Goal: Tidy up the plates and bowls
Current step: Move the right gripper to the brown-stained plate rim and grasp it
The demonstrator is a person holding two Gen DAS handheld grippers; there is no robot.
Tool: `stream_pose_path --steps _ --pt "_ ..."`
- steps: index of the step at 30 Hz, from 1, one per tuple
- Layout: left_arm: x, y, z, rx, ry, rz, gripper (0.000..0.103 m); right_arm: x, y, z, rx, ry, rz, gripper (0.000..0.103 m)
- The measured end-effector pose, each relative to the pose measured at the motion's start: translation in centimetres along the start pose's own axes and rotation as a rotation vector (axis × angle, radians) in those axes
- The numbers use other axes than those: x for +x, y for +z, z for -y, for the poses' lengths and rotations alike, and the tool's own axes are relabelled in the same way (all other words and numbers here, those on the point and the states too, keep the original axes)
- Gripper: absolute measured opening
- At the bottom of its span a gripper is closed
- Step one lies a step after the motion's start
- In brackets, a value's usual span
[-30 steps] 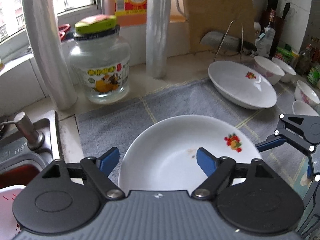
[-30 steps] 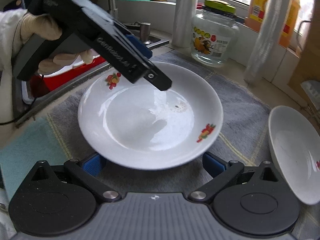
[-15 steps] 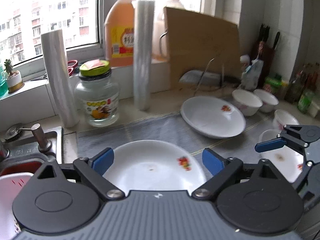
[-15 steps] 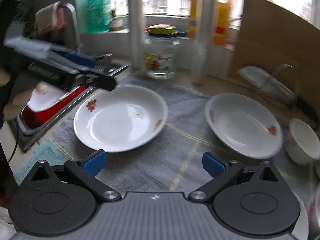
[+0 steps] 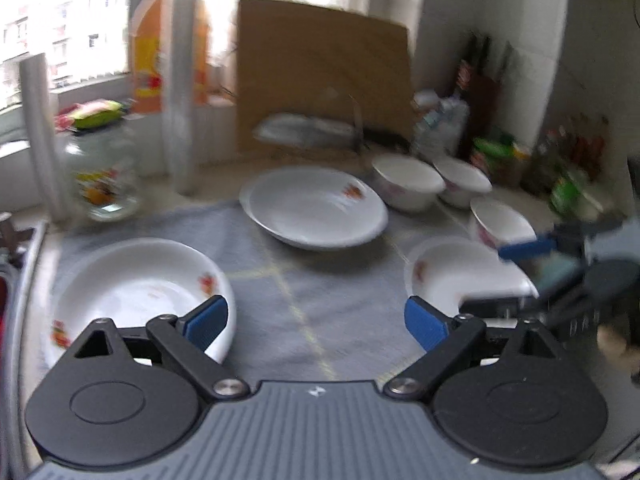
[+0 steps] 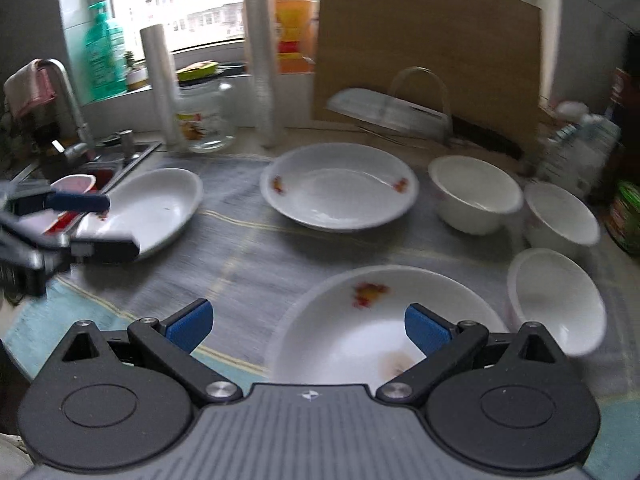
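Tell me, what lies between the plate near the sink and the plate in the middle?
Only bare grey cloth between the sink-side plate and middle plate, in the right wrist view.

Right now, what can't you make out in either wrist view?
- Near plate, right wrist view: its near rim is hidden by the right gripper body.
- Orange bottle, left wrist view: label unreadable, blurred and backlit.
- Condiment bottles, left wrist view: too blurred to identify.
- Sink, right wrist view: contents partly hidden by the left gripper.
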State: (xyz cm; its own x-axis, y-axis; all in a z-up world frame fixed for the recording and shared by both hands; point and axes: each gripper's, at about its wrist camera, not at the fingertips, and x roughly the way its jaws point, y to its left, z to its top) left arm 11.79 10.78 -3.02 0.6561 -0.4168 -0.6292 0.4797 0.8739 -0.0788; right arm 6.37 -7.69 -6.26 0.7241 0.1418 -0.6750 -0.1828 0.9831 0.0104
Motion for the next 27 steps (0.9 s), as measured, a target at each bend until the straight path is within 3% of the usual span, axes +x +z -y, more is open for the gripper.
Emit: stream_pose_path --steps 8,12,27 --pt "3.9 -2.3 5.9 0.141 -0.099 -0.112 0.095 -0.8 -2.5 6.1 0.110 -0.049 -0.045 0.103" --pt "5.7 -3.4 7.5 0.201 -0.114 -0.169 0.095 -0.5 -3.3 8.1 0.156 -0.045 -0.074 0.103" --pt "8.5 -4.5 10.8 0.308 -0.170 -0.194 0.095 2.7 -4.5 10.8 0.206 0.073 -0.163 0.103"
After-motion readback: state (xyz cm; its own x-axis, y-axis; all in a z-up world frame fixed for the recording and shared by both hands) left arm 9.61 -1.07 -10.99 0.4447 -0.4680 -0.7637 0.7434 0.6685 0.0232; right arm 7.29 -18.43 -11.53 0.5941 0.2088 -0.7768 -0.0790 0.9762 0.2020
